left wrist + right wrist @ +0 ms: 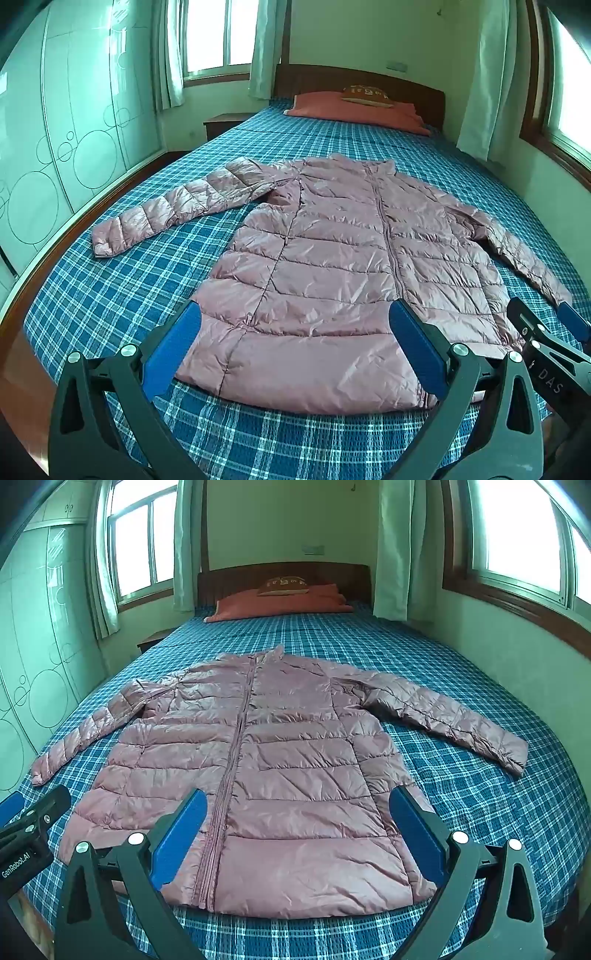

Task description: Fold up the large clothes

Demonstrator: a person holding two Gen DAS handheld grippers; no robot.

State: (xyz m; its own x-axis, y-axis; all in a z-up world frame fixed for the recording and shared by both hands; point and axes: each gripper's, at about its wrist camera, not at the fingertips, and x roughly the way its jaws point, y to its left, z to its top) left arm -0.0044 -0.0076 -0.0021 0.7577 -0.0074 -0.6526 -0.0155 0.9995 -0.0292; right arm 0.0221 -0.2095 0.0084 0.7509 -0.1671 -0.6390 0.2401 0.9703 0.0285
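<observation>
**Pink jacket laid flat, both grippers released above its hem**

Blue plaid bedcover (110, 295) fills the scene from near edge to the far wooden headboard (284, 576); on it the quilted pink jacket (280, 775) lies face up and zipped, sleeves spread left and right, collar far, hem near; an orange pillow (280, 603) sits at the far end; the left gripper (295, 343) and right gripper (299, 830) hover side by side over the near hem, blue pads spread wide, grasping nothing.
</observation>
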